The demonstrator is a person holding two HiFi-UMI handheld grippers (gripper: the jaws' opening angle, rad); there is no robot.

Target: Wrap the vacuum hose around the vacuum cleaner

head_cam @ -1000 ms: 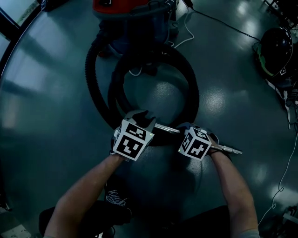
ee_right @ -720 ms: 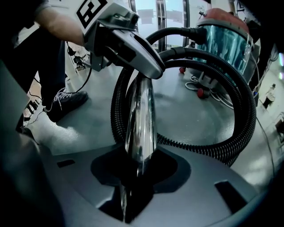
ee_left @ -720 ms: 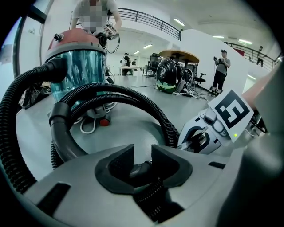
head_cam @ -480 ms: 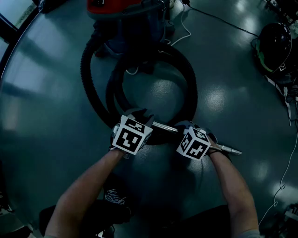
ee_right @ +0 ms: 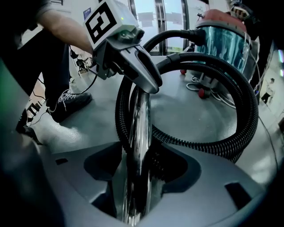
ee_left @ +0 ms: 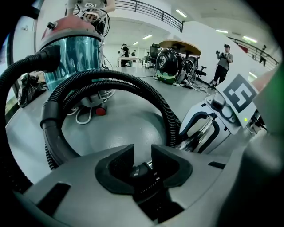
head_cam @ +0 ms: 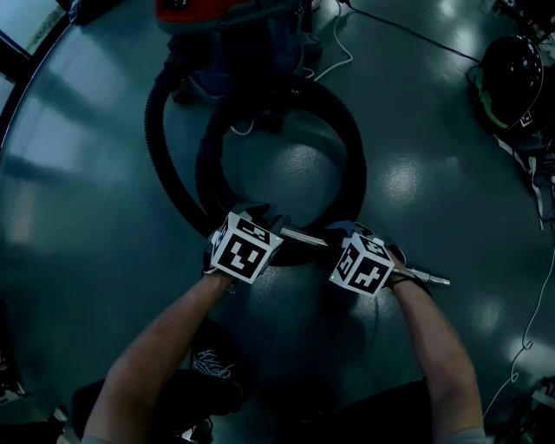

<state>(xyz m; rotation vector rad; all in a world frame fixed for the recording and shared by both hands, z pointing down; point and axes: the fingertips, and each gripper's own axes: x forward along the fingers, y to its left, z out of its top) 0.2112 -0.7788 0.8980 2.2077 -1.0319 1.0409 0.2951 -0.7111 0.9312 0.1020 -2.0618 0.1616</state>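
Note:
The vacuum cleaner, red-lidded with a blue-green drum, stands at the top of the head view. Its black ribbed hose lies in overlapping loops on the floor and ends in a chrome tube. My left gripper is shut on the black cuff where hose meets tube. My right gripper straddles the chrome tube; its jaws have just been opening, and the pads stand clear of the tube between them. Each gripper view shows the other gripper: the left gripper, the right gripper.
A dark helmet-like dome sits on the floor at the right, with thin cables near it. A white cord trails beside the vacuum. My shoe is below the left arm. People stand far off.
Both grippers stay on the tube and cuff. The vacuum and hose loops sit slightly higher in the head view, and the left gripper has sunk a little.

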